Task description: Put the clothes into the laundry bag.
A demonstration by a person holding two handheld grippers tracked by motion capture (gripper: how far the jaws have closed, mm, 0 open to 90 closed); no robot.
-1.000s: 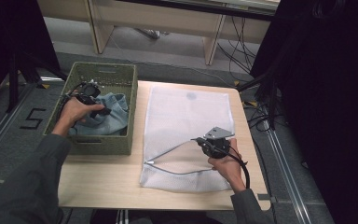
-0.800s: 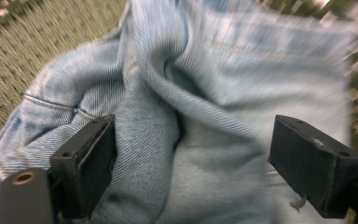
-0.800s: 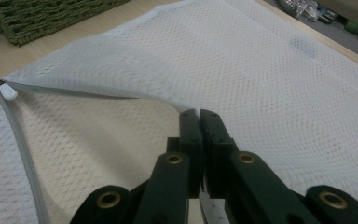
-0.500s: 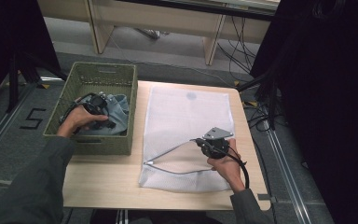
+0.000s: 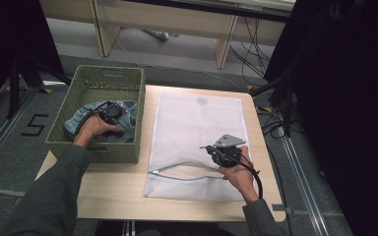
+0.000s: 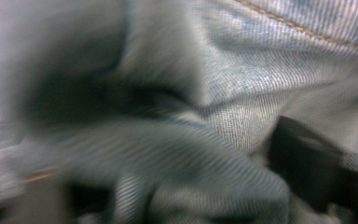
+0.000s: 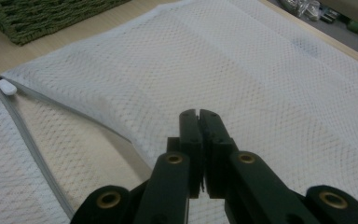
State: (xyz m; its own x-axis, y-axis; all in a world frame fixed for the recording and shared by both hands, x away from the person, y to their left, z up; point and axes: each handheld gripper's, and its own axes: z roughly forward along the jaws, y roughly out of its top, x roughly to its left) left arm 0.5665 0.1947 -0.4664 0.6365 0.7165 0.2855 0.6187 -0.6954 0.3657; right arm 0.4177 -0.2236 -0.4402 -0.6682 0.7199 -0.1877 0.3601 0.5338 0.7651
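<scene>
A pair of light blue denim jeans [image 5: 81, 119] lies crumpled in a green woven basket [image 5: 123, 150] at the table's left. My left gripper [image 5: 118, 120] points down into the denim. Its jaws have just been closing, and in the left gripper view [image 6: 196, 186] a bunched fold of jeans [image 6: 242, 93] sits pinched between them. A white mesh laundry bag [image 5: 197, 115] lies flat on the table, its zipper open along the near side. My right gripper [image 5: 206, 148] is shut on the bag's upper layer by the opening [image 7: 199, 114], holding that mesh [image 7: 270, 65] slightly raised.
The zipper pull [image 7: 7, 87] lies at the left end of the bag's opening [image 5: 152, 172]. Bare wooden tabletop [image 5: 113, 187] runs along the near edge. Beyond the table are desk legs and cables, and dark curtains hang at the right.
My left hand has moved down and to the right inside the basket, onto the jeans. The right gripper and the bag have stayed where they were.
</scene>
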